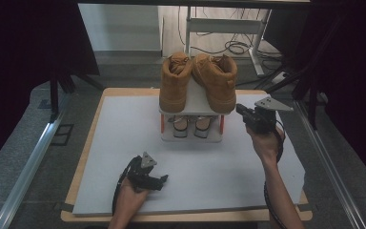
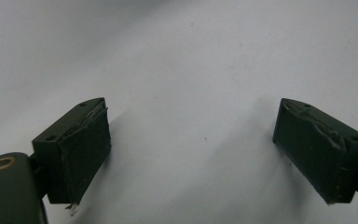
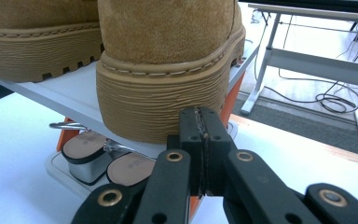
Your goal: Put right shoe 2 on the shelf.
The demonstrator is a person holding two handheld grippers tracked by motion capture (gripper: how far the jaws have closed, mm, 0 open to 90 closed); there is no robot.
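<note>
Nearest the person, the left gripper point(image 1: 158, 180) is held low over the white table mat point(image 1: 219, 171) at its front left, jaws spread wide with nothing but bare mat between them; its pads point(image 2: 86, 149) are seen well apart in the left gripper view. Farther in, at the right, the right gripper point(image 1: 240, 110) is held in a hand point(image 1: 265, 143), its jaws pressed fully together with nothing caught between them. The closed tips point(image 3: 199, 128) are seen just in front of the ribbed heel sole of the right tan boot point(image 3: 168, 70), near it; contact cannot be told. Beyond, 2 tan boots are stood side by side on the top shelf of a small white rack point(image 1: 198, 102) with orange posts, the left tan boot point(image 1: 175, 82) beside the right. On the lower shelf, 2 sandals point(image 1: 190, 126) are kept.
</note>
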